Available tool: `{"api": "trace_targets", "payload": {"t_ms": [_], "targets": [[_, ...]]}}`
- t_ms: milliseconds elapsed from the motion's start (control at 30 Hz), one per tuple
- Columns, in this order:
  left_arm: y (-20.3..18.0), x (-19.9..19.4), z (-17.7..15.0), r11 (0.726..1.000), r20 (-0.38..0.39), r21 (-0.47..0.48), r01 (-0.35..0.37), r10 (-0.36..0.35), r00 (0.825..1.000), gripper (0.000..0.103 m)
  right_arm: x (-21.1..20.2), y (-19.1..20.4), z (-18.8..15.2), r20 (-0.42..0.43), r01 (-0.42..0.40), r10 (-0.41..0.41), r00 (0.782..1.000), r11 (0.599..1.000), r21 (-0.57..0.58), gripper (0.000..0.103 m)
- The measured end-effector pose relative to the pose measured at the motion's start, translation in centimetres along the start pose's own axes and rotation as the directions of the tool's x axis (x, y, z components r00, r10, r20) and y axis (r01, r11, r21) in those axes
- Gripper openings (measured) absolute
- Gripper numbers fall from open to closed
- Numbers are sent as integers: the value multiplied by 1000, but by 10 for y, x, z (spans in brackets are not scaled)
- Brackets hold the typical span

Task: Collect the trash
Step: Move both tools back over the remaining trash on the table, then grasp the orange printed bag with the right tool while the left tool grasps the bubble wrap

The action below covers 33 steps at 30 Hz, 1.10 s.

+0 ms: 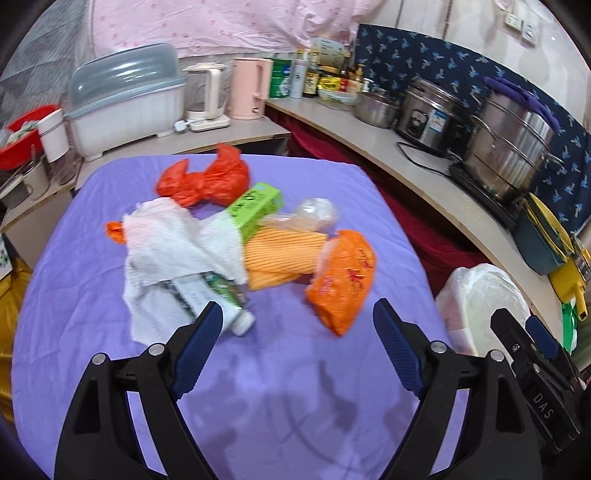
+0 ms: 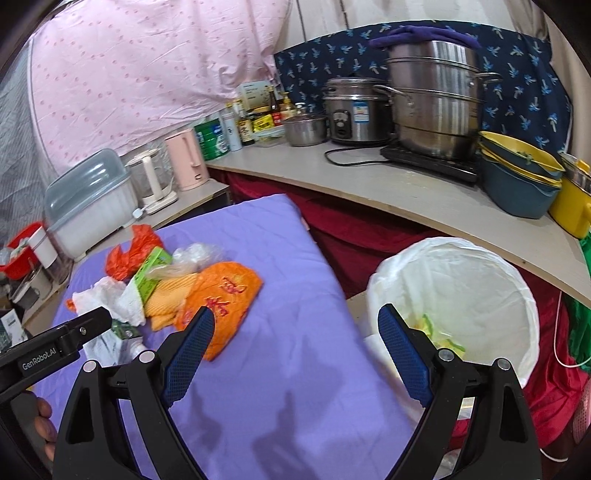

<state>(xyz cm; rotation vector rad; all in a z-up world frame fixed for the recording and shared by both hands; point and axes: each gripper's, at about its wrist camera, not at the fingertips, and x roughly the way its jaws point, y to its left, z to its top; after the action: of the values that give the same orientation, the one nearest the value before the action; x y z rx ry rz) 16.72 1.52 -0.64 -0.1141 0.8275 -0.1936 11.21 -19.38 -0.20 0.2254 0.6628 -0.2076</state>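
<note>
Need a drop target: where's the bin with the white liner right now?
The lined bin sits off the right edge of the purple cloth, below the curved counter; in the right wrist view it is just beyond the right finger.

A purple cloth (image 1: 258, 369) covers the table. At twelve o'clock hangs a pink dotted sheet (image 1: 221, 22); from one to three runs a pale counter (image 2: 424, 192) backed by navy patterned fabric (image 2: 517, 92), with steel pots (image 2: 436, 110) on it.
</note>
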Motion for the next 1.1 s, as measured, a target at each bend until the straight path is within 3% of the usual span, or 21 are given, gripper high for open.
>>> {"api": "trace_targets", "payload": {"t_ms": [533,1100], "targets": [[97,4,0,986,-18,-116,-124,123,992,82,55,80,-18,-100,-80,71,992,993,-85,86],[150,43,13,969,-74,-186,-166,154,985,83,137,108,-22,-195,-69,55,979,995,-66,86]]}}
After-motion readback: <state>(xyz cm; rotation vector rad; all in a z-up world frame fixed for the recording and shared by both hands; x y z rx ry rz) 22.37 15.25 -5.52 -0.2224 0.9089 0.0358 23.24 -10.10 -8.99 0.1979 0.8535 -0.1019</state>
